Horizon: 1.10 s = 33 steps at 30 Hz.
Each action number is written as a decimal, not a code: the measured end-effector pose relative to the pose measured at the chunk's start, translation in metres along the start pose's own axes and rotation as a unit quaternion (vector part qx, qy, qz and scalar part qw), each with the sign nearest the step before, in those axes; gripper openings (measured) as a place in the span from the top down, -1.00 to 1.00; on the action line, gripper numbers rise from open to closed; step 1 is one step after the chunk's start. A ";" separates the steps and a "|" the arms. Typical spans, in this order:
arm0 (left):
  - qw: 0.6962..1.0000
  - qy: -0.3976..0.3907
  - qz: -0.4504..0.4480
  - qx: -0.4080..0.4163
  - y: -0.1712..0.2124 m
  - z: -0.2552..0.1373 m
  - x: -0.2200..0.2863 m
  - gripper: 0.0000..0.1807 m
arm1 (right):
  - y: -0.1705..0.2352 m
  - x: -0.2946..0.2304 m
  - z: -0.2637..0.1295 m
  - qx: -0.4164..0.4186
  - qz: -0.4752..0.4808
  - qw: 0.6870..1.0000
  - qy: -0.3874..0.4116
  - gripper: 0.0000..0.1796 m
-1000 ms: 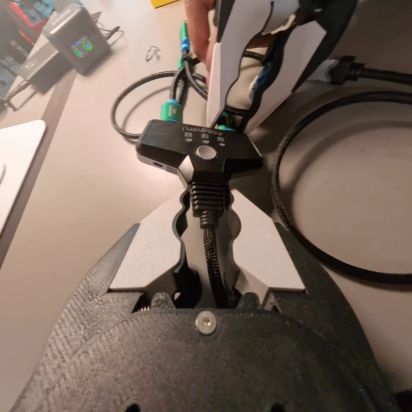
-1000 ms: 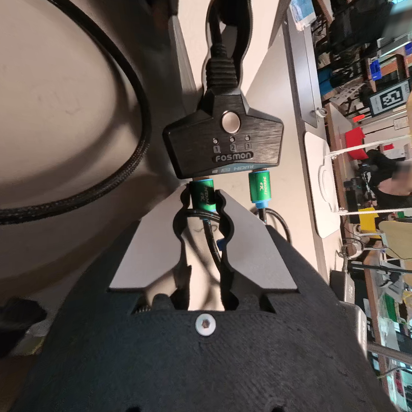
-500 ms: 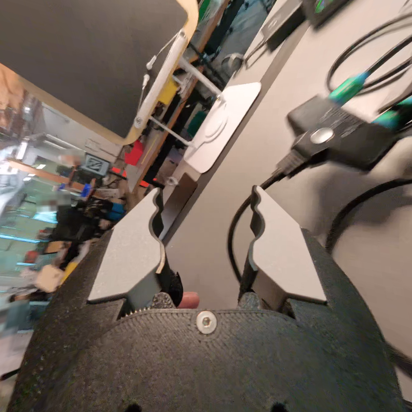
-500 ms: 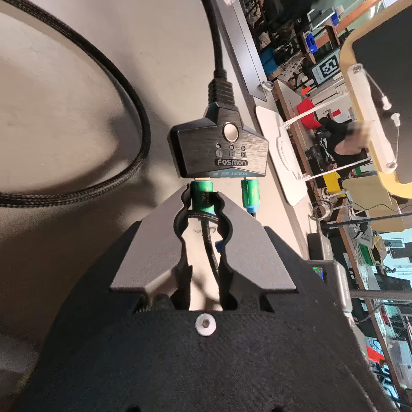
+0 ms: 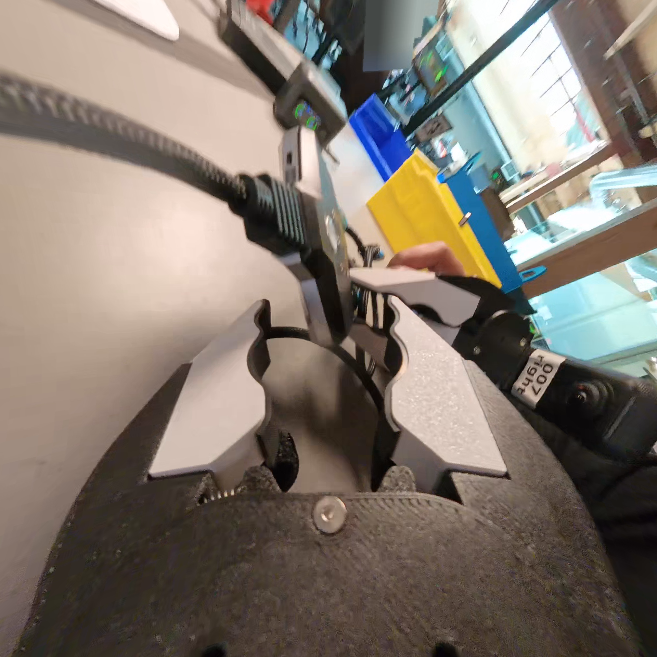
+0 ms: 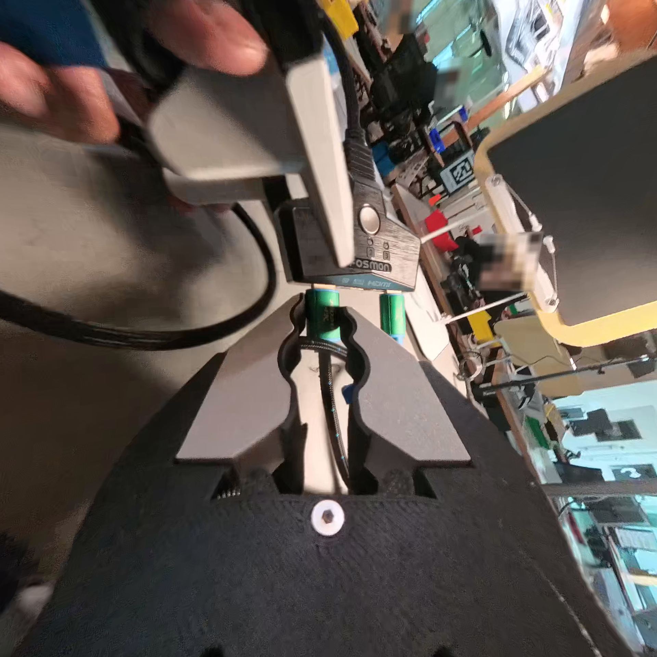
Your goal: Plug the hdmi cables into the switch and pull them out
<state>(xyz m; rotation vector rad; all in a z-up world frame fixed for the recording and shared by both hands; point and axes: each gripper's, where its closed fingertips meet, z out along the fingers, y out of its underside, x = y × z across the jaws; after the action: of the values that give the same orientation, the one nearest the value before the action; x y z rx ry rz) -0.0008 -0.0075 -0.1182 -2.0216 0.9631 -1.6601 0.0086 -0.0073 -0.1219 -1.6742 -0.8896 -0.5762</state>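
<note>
Grey ribbed fingers of the right gripper (image 6: 321, 320) pinch a green metallic hdmi plug (image 6: 322, 314) seated in the brushed black switch (image 6: 384, 249), a second green plug (image 6: 391, 313) alongside, while only the left wrist view shows the left gripper (image 5: 329, 316) spread around the switch's edge.

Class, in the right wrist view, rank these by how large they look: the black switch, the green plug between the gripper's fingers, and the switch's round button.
1. Black switch, partly hidden by the other gripper's finger.
2. Green plug.
3. Round button.
</note>
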 end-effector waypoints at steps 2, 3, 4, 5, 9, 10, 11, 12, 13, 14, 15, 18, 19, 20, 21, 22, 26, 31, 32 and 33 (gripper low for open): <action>0.999 0.015 0.021 0.031 -0.009 -0.002 0.007 0.35 | -0.009 -0.002 -0.002 0.018 -0.008 1.000 0.006 0.79; 0.999 0.022 0.025 0.037 -0.010 -0.004 0.009 0.45 | -0.013 -0.002 -0.003 0.025 -0.012 1.000 0.010 0.79; 0.998 0.028 0.025 0.043 -0.011 -0.005 0.009 0.62 | -0.016 -0.002 -0.003 0.030 -0.015 0.999 0.014 0.79; 0.998 0.034 0.021 0.051 -0.013 -0.007 0.010 0.73 | -0.017 -0.002 -0.004 0.034 -0.017 0.999 0.017 0.79; 0.996 0.052 0.058 0.052 -0.015 -0.012 0.016 0.77 | -0.020 -0.002 -0.005 0.043 -0.017 0.999 0.016 0.77; 0.995 0.048 0.082 0.043 -0.014 -0.012 0.016 0.77 | -0.019 -0.003 -0.005 0.040 -0.023 0.999 0.014 0.76; 0.993 0.046 0.105 0.035 -0.013 -0.013 0.016 0.77 | -0.018 -0.004 -0.006 0.039 -0.031 0.999 0.014 0.76; 0.991 0.051 0.120 0.031 -0.013 -0.014 0.018 0.77 | -0.018 -0.004 -0.006 0.039 -0.037 0.998 0.013 0.76; 0.990 0.059 0.127 0.027 -0.013 -0.015 0.019 0.78 | -0.018 -0.004 -0.007 0.039 -0.039 0.998 0.011 0.75; 0.989 0.065 0.128 0.024 -0.013 -0.016 0.019 0.78 | -0.017 -0.004 -0.008 0.037 -0.041 0.998 0.008 0.75; 0.989 0.069 0.128 0.021 -0.013 -0.016 0.019 0.78 | -0.016 -0.004 -0.008 0.035 -0.045 0.998 0.005 0.75; 0.988 0.073 0.138 0.017 -0.014 -0.018 0.018 0.77 | -0.010 -0.005 -0.010 0.030 -0.050 0.998 -0.002 0.75; 0.987 0.074 0.142 0.013 -0.013 -0.018 0.019 0.77 | -0.009 -0.005 -0.011 0.030 -0.050 0.998 -0.003 0.76; 0.987 0.076 0.144 0.010 -0.012 -0.017 0.019 0.77 | -0.009 -0.005 -0.011 0.029 -0.053 0.998 -0.004 0.76; 0.986 0.076 0.145 0.008 -0.011 -0.017 0.019 0.77 | -0.008 -0.005 -0.012 0.027 -0.060 0.998 -0.004 0.76; 0.986 0.078 0.146 0.006 -0.011 -0.017 0.020 0.78 | -0.008 -0.005 -0.012 0.026 -0.067 0.997 -0.004 0.76; 0.984 0.076 0.163 -0.006 -0.007 -0.017 0.020 0.77 | -0.006 -0.003 -0.014 0.023 -0.077 0.997 -0.010 0.76; 0.980 0.072 0.183 -0.006 -0.005 -0.017 0.022 0.76 | -0.004 -0.001 -0.016 0.013 -0.074 0.997 -0.019 0.76; 0.980 0.072 0.185 -0.007 -0.005 -0.017 0.023 0.76 | -0.004 -0.002 -0.017 0.010 -0.066 0.997 -0.026 0.76; 0.980 0.075 0.185 -0.007 -0.005 -0.017 0.023 0.76 | -0.004 -0.002 -0.018 0.010 -0.062 0.998 -0.031 0.76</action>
<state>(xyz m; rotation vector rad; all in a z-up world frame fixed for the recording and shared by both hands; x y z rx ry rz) -0.0135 -0.0177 -0.0940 -1.6171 1.3138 -1.6136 0.0053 -0.0244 -0.1155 -1.6354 -1.0474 -0.6001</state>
